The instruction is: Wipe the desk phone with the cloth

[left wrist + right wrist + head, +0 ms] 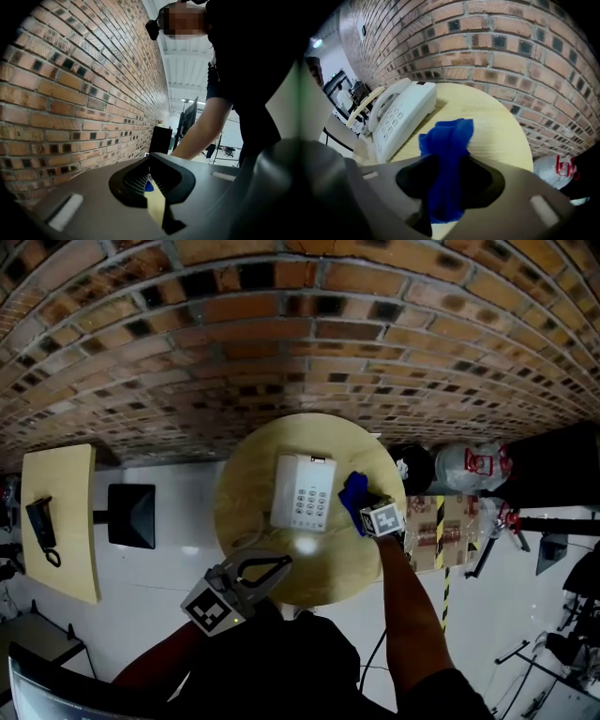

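The right gripper [447, 187] points steeply down, and its fingers [482, 180] are clamped on the crumpled blue cloth [447, 140]. The cloth fills the gap between them, and a bunched end sticks out beyond the fingertips. Whether this end rests on the round pale wooden counter [501, 131] I cannot tell. The white desk phone [398, 117], with its handset in the cradle, lies just to the left of these fingers, apart from the cloth.

The left gripper [277, 565] hovers over the near edge of the counter. Its fingers are together with nothing between them, and the phone is well ahead of them.

I see three risks:
- The grip holds only a narrow fold, so the cloth may slip out when it drags over the keys.
- The free end beyond the fingertips is short. If the fingers come down too low, the hard tips may press the buttons or scrape the plastic instead of the cloth.
- The phone looks light and the counter looks smooth. Nothing holds the phone, so a sideways stroke may push it away or knock the handset off.
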